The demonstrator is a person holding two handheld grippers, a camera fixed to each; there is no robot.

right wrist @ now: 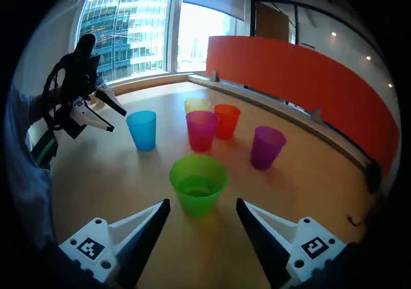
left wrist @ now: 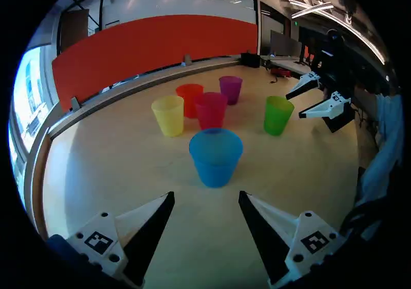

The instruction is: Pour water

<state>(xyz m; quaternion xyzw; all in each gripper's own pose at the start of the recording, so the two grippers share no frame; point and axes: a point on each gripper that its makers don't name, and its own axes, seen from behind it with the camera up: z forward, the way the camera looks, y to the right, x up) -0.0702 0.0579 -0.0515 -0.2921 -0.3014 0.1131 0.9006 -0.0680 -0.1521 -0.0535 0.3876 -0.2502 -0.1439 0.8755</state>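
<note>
green cup [right wrist: 199, 183], see-through, seems to hold a little water, mid-table [right wrist: 308, 186] before the right gripper [right wrist: 202, 200], jaws apart, empty; left gripper [left wrist: 206, 193], level, jaws apart too, faces the blue cup [left wrist: 216, 156].

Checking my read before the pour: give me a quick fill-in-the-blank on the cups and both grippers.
1. The left gripper, jaws ___, faces the blue cup.
2. The right gripper, aimed at the green cup, holds ___.
3. The table holds ___ cups in all.
Missing words: open; nothing; six.
</note>
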